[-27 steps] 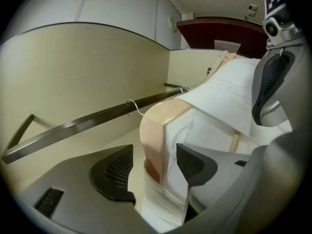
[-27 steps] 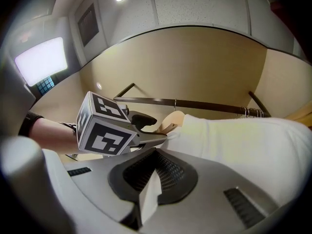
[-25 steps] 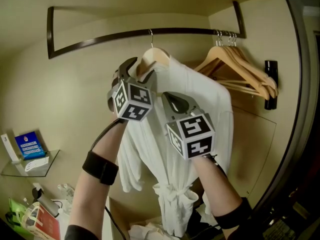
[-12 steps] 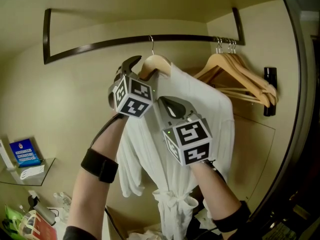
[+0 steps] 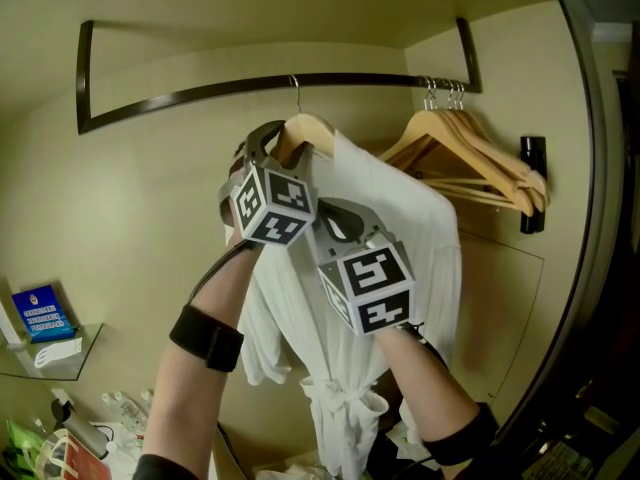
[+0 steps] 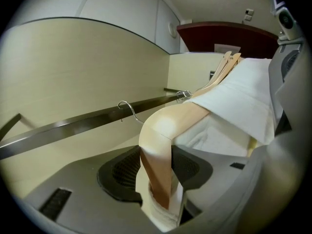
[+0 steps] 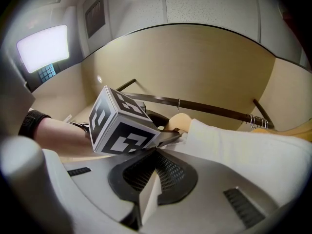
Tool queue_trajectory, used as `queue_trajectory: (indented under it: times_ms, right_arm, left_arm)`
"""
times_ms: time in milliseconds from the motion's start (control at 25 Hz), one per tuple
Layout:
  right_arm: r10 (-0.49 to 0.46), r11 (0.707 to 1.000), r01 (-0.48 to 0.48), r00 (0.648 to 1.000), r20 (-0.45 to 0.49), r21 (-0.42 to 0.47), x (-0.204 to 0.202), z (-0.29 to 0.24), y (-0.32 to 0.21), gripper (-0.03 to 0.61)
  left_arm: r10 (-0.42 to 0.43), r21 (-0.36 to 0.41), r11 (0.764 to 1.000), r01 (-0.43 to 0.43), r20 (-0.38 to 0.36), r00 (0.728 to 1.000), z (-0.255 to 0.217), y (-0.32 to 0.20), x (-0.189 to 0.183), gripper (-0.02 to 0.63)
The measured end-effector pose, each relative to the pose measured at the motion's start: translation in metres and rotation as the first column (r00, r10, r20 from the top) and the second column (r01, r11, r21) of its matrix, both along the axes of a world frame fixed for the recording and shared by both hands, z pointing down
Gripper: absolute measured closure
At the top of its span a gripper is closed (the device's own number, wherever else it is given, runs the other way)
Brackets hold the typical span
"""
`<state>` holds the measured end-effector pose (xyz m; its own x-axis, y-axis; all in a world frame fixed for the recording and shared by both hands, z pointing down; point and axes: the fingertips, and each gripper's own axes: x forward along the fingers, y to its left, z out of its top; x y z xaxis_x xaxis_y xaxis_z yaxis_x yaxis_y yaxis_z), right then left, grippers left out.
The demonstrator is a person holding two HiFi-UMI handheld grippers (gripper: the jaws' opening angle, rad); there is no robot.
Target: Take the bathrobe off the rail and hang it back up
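Below the dark metal rail (image 5: 200, 91), about midway along it, a pale wooden hanger (image 5: 310, 128) hooks on, with the white terry bathrobe (image 5: 390, 228) draped over it. Bare wooden hangers (image 5: 470, 153) bunch at the rail's right end. Well below its left end sits a glass shelf (image 5: 80, 353) (a blue box (image 5: 42, 313) on it).

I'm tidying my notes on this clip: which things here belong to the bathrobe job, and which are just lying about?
Job: bathrobe, hanger, rail, left gripper (jaws just closing onto the hanger), right gripper (shut on the bathrobe).
Lying about: spare hangers, blue box, glass shelf.
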<state>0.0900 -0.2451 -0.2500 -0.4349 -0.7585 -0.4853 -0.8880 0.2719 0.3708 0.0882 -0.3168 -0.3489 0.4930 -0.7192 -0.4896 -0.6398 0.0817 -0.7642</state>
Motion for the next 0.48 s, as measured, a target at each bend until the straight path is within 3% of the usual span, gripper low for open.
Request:
queue_trajectory:
  times_ms: [480]
  right_arm:
    - [0.018,1.0,-0.018,1.0,0.02,0.006,0.003,-0.004,0.006,0.554]
  left_arm:
    - [-0.009,0.013,1.0,0.01,-0.077,0.997,-0.018,0.006,-0.016,0.422]
